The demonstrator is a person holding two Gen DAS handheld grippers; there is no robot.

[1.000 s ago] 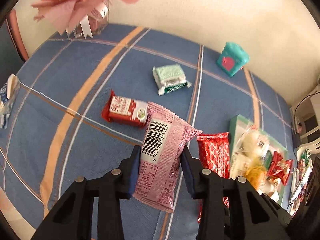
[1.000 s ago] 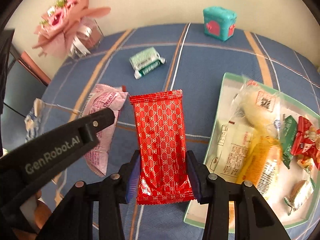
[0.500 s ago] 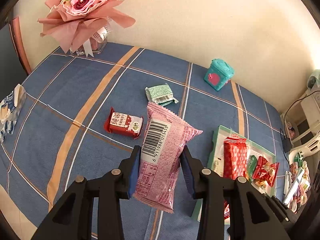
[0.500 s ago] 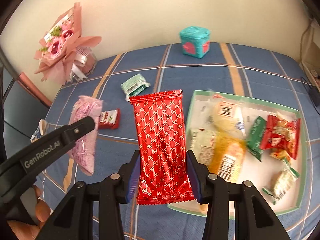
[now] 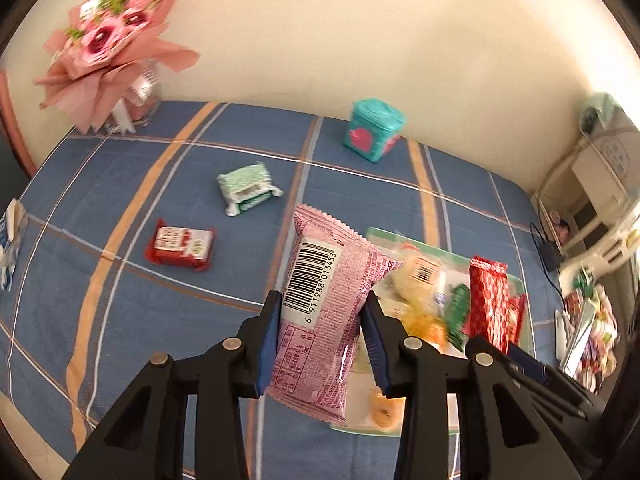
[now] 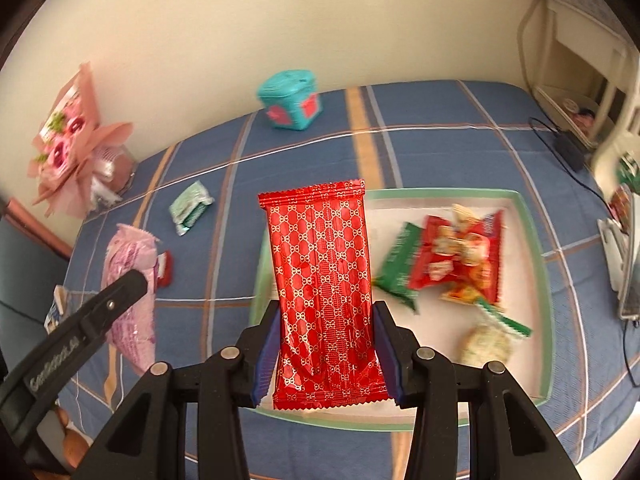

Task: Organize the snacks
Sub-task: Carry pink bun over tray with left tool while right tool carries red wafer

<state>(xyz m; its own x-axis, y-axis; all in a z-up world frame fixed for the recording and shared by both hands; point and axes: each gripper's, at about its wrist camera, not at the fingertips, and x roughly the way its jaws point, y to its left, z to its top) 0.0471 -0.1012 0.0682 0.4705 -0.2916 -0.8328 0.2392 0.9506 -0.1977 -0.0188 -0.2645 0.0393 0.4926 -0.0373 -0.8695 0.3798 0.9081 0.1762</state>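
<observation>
The left tool (image 5: 322,316) grips a pink pack (image 5: 326,312) between its fingers and holds it in the air beside the tray (image 5: 524,320). The right tool (image 6: 326,344) is clamped on a red pack (image 6: 324,292), held above the tray's left part.

By my reading, the sorting is well under way but not finished. The tray (image 6: 536,240) already holds several snacks: a green sachet (image 6: 398,264), a red bag (image 6: 460,256) and a pale round bun (image 6: 486,344), with others blurred in the left view. Neither held pack is set down yet. Two snacks lie loose on the counter (image 5: 360,196): a mint pack (image 5: 246,188) and a small red pack (image 5: 180,244), well apart from the tray. Those would be left after the two in hand.

A teal tin (image 5: 374,128) stands near the wall, and a bouquet (image 5: 108,44) at the far left corner.

Readable writing: the pink pack's barcode shows 6 911988 013453. The left tool's arm bears a raised name, seen from the right, too blurred to be sure of. The small print on the other packs cannot be read.
</observation>
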